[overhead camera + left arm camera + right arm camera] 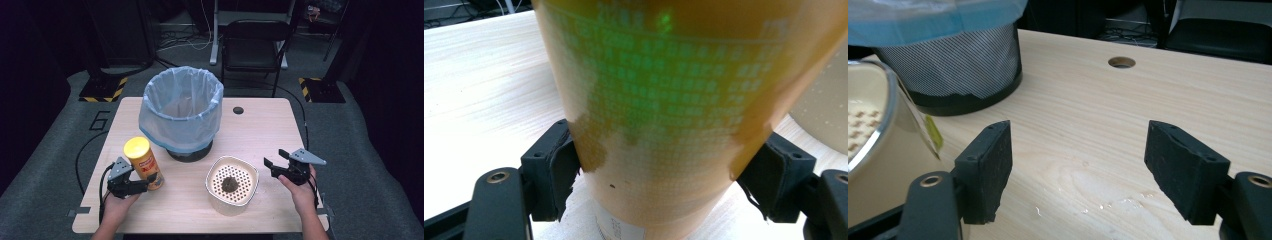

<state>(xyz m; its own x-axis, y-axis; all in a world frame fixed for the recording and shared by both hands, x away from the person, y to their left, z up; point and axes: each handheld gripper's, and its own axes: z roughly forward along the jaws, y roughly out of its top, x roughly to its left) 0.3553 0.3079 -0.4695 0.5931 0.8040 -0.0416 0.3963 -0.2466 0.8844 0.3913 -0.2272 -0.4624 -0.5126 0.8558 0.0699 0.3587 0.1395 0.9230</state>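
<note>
The left gripper point(145, 182) clamps the canister point(145, 163) low on its body, upright on the table point(260, 130). The right gripper point(274, 165) hovers agape, empty, beside the strainer point(232, 184). Beyond stands the bin point(182, 114). Judged: grasp done; lifting and emptying remain.

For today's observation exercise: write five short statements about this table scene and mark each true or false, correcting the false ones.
1. The left hand-held gripper is clamped on the yellow-lidded canister. True.
2. The right hand-held gripper holds a cup. False: its jaws are open with nothing between them.
3. The lined bin lies on its side. False: it stands upright.
4. A dark clump sits in the perforated white container. True.
5. The canister is inside the bin. False: it stands on the table.
</note>
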